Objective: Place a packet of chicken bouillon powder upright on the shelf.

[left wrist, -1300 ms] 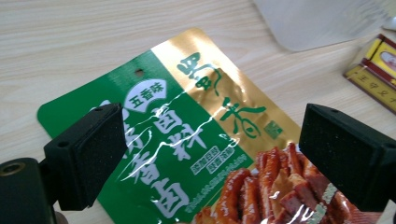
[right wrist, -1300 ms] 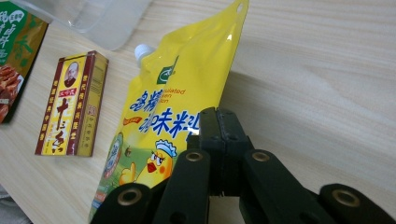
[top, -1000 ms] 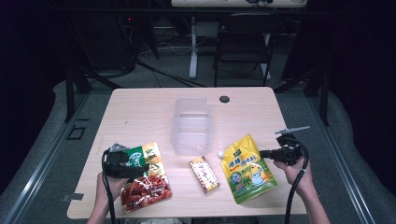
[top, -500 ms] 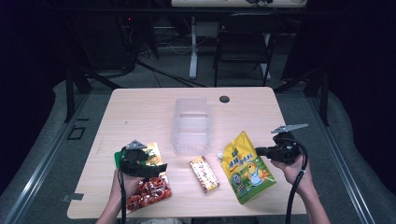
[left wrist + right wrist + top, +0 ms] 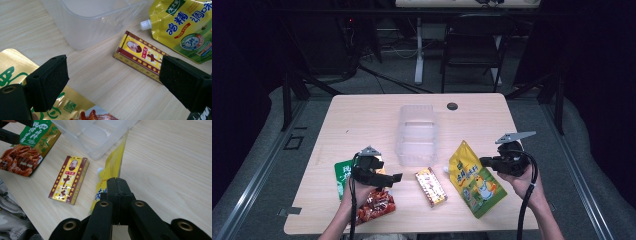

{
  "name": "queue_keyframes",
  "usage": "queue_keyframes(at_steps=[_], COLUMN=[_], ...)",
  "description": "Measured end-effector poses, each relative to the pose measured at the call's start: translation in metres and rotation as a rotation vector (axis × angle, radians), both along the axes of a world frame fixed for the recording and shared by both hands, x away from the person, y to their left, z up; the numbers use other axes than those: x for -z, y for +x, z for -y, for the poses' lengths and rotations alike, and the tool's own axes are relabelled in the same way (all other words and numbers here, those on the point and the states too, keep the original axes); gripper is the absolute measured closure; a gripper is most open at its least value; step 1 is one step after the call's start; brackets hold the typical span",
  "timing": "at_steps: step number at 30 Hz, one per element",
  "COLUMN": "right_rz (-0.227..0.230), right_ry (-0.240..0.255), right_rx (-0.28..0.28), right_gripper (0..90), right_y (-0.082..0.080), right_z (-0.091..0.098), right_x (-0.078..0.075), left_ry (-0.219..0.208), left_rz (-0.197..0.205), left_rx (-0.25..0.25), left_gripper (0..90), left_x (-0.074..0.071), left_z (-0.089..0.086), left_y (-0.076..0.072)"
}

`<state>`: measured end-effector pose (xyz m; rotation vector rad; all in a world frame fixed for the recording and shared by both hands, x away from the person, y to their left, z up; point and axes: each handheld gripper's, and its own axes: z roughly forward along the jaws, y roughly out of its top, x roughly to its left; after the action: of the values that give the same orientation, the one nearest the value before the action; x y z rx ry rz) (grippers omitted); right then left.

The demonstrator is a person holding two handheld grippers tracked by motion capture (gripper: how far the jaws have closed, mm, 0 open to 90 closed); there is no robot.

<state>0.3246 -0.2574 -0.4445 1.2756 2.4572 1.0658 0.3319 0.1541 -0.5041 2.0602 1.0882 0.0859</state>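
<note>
Your right claw (image 5: 117, 185) pinches the yellow pouch (image 5: 115, 165) by its edge; it's floppy and slick, so support it low. Left claw (image 5: 112, 82) gapes wide, empty.

two pouches (image 5: 474, 180), one box (image 5: 431, 186), one tub (image 5: 416, 135)
</note>
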Motion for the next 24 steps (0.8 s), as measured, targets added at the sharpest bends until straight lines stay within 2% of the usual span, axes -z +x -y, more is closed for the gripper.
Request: queue_keyframes(at_steps=[1,3,7,10,11,13,14,15,16,19,24], right_rz=[0.003,-0.026,-0.061,-0.067,-0.056,-0.027,-0.027,0.016,0.016,0.054,0.046], right_ry=[-0.01,-0.024,-0.017,-0.017,-0.041,-0.036,-0.036,-0.028,-0.028,-0.036,-0.077], right_rx=[0.003,0.0,0.0,-0.002,0.005,0.017,0.017,0.018,0.018,-0.018,-0.023], right_gripper=[90.0,90.0,90.0,90.0,90.0,90.0,90.0,90.0,90.0,90.0,90.0], right_y=[0.0,0.003,0.007,0.009,0.009,0.007,0.007,0.004,0.004,-0.001,-0.001], right_z=[-0.001,-0.004,-0.006,-0.008,-0.009,-0.01,-0.01,-0.013,-0.013,-0.017,-0.023], right_x=[0.0,0.001,0.003,0.002,0.001,-0.002,-0.002,-0.007,-0.007,-0.014,-0.012], left_ry=[-0.002,-0.005,-0.015,-0.02,-0.024,-0.025,-0.025,-0.027,-0.027,-0.033,-0.032], left_rz=[0.002,0.0,-0.008,-0.008,-0.006,-0.005,-0.003,-0.001,-0.001,-0.005,-0.007], left_rx=[0.004,0.005,0.006,0.005,0.01,0.009,0.011,0.018,0.018,0.026,0.058], left_gripper=[8.7,8.6,8.7,8.7,8.8,8.8,8.8,8.8,8.8,8.9,9.1], left_x=[0.0,0.0,0.002,0.002,0.002,0.003,0.003,0.003,0.003,0.003,0.005], left_z=[0.001,0.002,0.001,0.0,0.001,0.001,0.002,0.003,0.003,0.007,0.019], left_y=[0.0,0.0,0.0,0.0,0.0,0.0,0.0,-0.001,-0.001,-0.001,0.0])
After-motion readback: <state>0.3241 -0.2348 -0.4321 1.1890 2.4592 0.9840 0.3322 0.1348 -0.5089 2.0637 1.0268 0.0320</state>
